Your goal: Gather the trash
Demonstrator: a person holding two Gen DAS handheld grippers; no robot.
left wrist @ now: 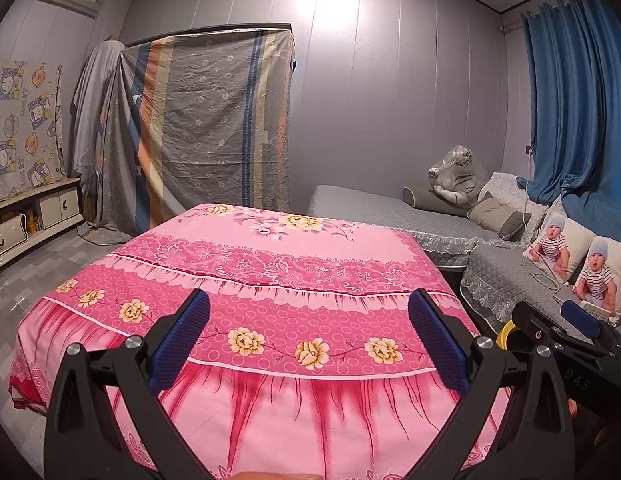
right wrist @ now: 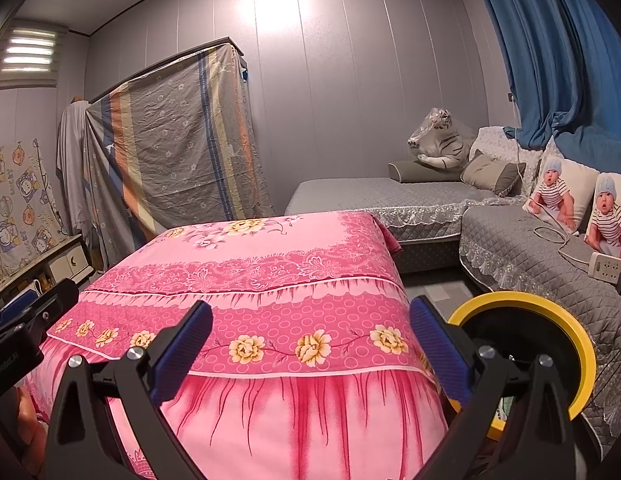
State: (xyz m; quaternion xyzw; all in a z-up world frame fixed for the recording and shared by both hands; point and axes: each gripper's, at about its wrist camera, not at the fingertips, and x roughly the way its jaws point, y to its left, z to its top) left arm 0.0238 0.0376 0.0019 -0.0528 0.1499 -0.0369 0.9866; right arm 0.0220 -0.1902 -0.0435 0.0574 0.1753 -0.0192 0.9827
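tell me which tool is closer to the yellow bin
Right. The right tool sits directly beside the yellow bin, whose rim lies just off its right finger. The left tool is farther off over the pink cloth, with the right tool between it and the bin.

Item count, both wrist views

Ahead of the claws: one pink floral cloth [left wrist: 270,280] over one table. Right of the claws: one yellow-rimmed bin [right wrist: 550,312], two baby-print cushions [right wrist: 558,196], one plush tiger [right wrist: 442,144], one power strip [right wrist: 608,266].

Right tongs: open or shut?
Open. The right tongs show blue pads spread wide, nothing between them, only the pink tablecloth beyond.
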